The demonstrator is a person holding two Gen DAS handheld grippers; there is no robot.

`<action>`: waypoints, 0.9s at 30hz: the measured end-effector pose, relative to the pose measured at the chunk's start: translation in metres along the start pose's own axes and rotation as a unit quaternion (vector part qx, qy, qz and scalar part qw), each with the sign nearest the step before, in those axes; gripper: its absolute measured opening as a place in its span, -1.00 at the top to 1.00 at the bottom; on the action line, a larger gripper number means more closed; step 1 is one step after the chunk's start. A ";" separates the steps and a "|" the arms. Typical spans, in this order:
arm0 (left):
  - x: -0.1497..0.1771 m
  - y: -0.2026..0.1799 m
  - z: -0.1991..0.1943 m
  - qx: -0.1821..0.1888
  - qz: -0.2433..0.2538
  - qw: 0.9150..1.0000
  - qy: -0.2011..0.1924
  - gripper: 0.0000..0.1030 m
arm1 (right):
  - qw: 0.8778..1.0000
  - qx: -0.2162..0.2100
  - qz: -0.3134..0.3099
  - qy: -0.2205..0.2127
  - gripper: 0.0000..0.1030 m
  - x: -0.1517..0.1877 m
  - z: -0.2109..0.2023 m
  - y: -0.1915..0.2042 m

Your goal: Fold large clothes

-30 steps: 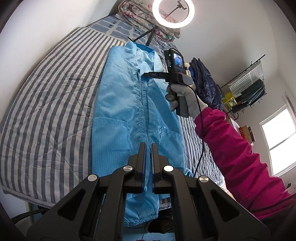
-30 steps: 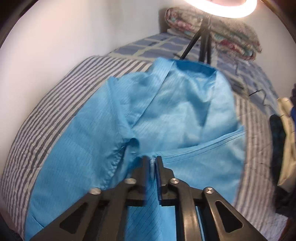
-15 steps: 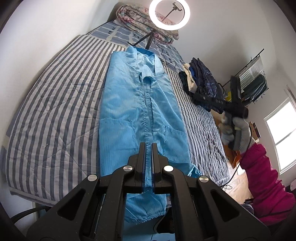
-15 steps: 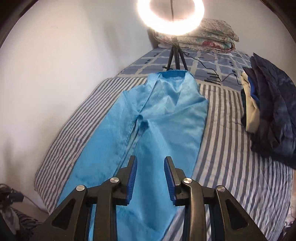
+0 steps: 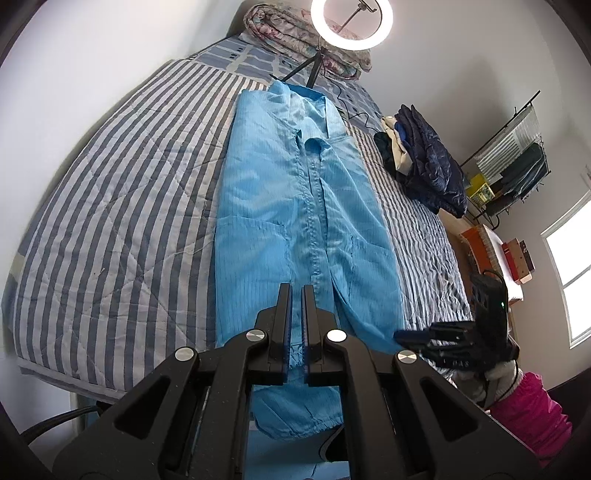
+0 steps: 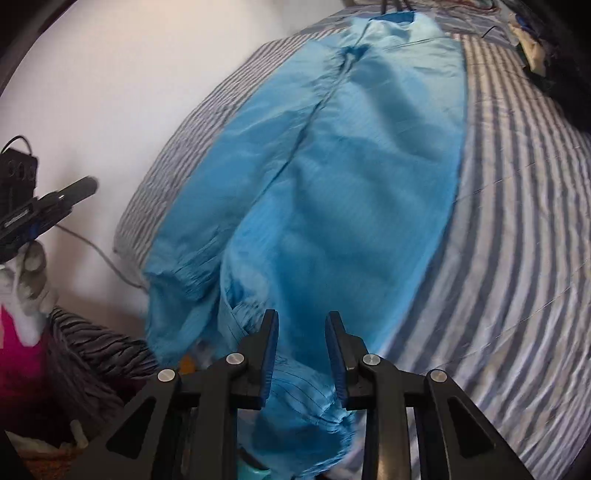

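Observation:
A long light-blue garment lies flat and lengthwise on the striped bed, collar at the far end. Its cuffed lower end hangs over the near edge. My left gripper hovers shut above the garment's lower middle, and I see no fabric pinched in it. My right gripper is open over the garment's gathered cuffs, with nothing pressed between its pads. In the left wrist view the right gripper sits at the lower right in a gloved hand with a pink sleeve. The right wrist view is blurred.
A ring light on a tripod and a folded quilt stand at the bed's head. A pile of dark clothes lies on the bed's right side. A rack and window are beyond. A dark striped bundle sits below the bed end.
The right gripper let go of the fabric near the chest, opened, and swung back from the far end to the near end. The left gripper stayed shut in place.

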State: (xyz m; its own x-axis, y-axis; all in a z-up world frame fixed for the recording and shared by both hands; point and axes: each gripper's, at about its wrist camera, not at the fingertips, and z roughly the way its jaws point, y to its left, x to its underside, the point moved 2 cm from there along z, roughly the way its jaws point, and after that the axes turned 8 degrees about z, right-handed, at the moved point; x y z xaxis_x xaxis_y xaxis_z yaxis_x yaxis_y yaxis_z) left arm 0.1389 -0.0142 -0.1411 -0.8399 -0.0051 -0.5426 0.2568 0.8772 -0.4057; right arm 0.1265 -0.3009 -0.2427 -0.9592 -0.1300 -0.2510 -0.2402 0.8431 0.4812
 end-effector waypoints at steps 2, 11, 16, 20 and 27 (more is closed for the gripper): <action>0.001 0.000 0.003 -0.004 0.003 1.000 0.003 1.00 | 0.999 -0.012 -0.021 0.021 0.36 0.017 0.010 0.026; 0.018 0.019 0.018 -0.002 -0.012 0.999 0.037 0.76 | 0.998 0.017 -0.050 -0.045 0.25 0.064 -0.029 0.050; 0.032 0.034 0.039 -0.004 -0.036 0.997 0.067 0.25 | 0.993 0.074 0.032 -0.084 0.00 0.057 -0.035 0.006; 0.045 0.052 0.061 0.000 -0.077 0.993 0.093 0.25 | 0.992 0.059 0.084 -0.074 -0.11 0.051 -0.020 -0.026; 0.067 0.069 0.095 0.013 -0.114 0.985 0.129 0.25 | 0.990 0.003 0.129 -0.048 -0.05 0.045 0.004 -0.052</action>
State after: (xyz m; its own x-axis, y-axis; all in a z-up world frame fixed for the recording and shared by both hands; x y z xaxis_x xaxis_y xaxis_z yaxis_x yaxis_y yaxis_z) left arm 0.1459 0.0000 -0.2754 -0.9700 -0.0746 -0.2312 0.0570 0.8553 -0.5151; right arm 0.0967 -0.3488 -0.2821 -0.9700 0.1399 -0.1987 0.0121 0.8445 0.5353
